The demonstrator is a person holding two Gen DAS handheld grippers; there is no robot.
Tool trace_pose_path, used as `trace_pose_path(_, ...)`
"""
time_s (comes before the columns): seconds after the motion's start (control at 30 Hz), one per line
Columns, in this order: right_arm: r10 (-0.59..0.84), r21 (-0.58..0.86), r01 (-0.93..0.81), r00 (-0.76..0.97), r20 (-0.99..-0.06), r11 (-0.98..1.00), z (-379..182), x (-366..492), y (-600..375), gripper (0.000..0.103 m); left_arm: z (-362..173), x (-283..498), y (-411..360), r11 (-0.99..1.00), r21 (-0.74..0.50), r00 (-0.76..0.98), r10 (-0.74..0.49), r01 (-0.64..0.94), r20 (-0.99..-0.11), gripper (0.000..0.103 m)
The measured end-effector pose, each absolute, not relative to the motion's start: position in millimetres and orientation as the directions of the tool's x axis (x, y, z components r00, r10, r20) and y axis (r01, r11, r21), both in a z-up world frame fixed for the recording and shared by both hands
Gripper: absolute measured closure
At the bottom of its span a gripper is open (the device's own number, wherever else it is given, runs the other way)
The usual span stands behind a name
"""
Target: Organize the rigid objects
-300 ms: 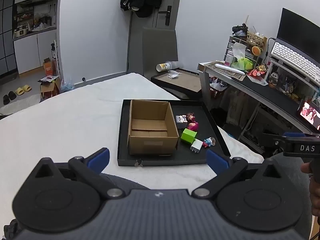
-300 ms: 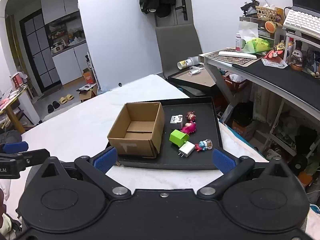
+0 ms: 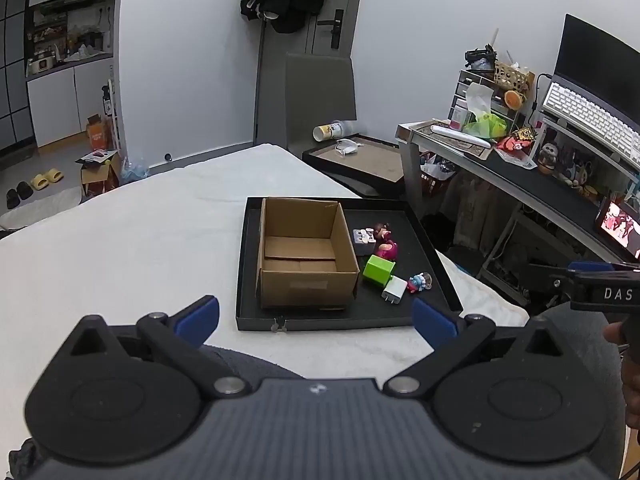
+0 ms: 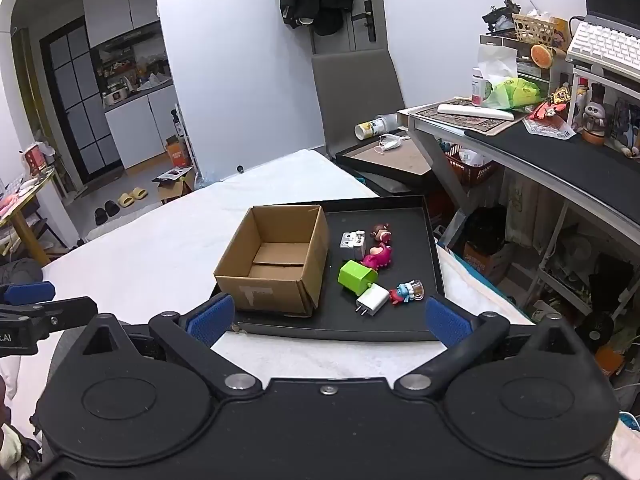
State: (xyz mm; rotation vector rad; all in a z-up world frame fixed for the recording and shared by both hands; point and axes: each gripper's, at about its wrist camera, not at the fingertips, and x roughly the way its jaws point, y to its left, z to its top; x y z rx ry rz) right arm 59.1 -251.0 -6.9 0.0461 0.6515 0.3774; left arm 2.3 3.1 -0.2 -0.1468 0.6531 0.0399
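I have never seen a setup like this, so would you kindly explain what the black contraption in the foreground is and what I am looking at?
No robot here: a person holds a two-finger gripper in each hand, each carrying a fisheye camera that looks along its blue-padded fingers. One picture comes from the left gripper, the other from the right gripper. Both are open and hold nothing. On the white-covered surface sits a black tray with an open, empty cardboard box. Beside the box on the tray lie a green cube, a white charger, a grey plug and three small toy figures.
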Motion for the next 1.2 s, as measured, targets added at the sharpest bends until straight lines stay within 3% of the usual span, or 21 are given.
trace_pose_path(1.2, 0.35, 0.155, -0.323, 0.732, -0.585, 0.934, -10, 58, -254, 0.0, 1, -1, 4, 0.99, -0.106, 0.797, 0.015, -0.098, -0.604, 0.001)
